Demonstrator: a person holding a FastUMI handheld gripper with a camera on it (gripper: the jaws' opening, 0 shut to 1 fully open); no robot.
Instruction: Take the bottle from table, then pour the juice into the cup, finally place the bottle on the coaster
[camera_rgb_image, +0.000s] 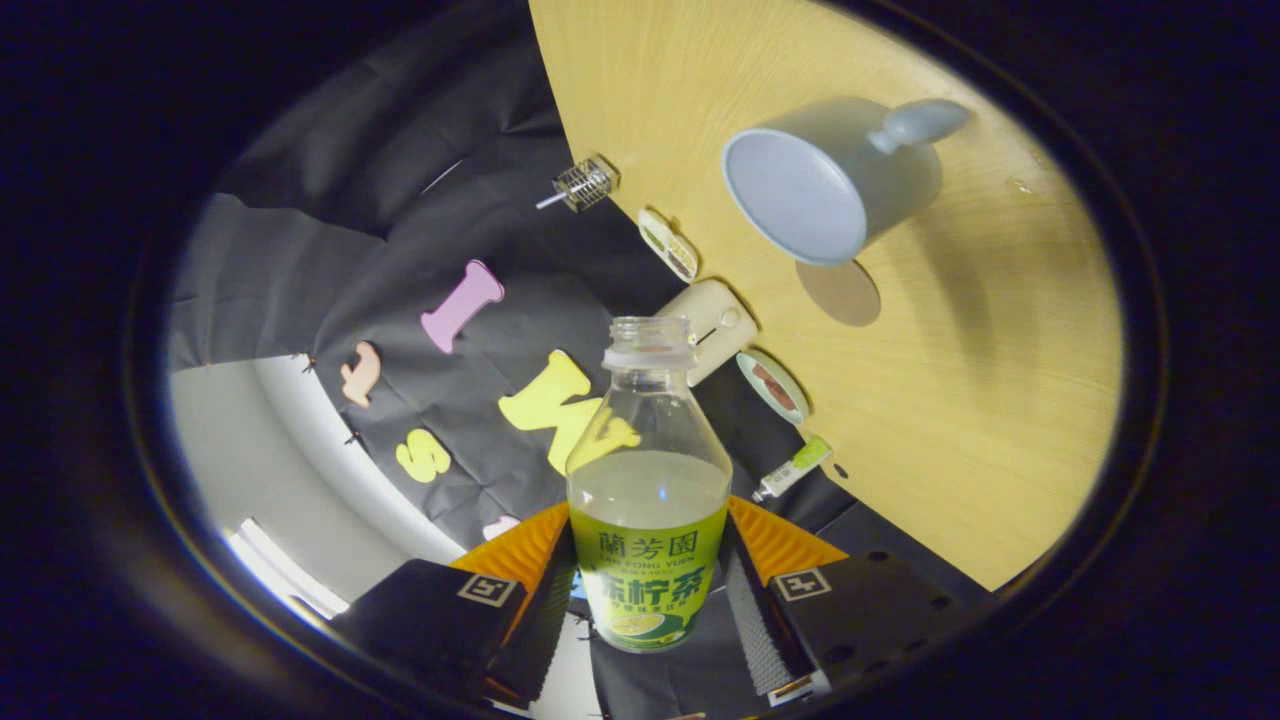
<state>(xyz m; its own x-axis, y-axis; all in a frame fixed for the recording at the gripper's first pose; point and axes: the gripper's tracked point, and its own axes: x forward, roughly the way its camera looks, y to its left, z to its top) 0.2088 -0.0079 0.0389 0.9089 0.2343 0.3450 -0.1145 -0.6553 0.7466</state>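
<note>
Count by kind, referenced to the cup (830, 180): one cup on the table (1000, 400), one round coaster (838, 292) just beside it, and one uncapped bottle (648, 480) well apart from it. One gripper (648, 590) is present, with two fingers (545, 600) clamped on the bottle's label. Along the table edge near the cup sit five small items: one wire cage (586, 183), two oval dishes (668, 244), one cream box (712, 328) and one small tube (795, 466).

Wooden table (1000, 420) with cup (830, 175), coaster (838, 292)
</note>
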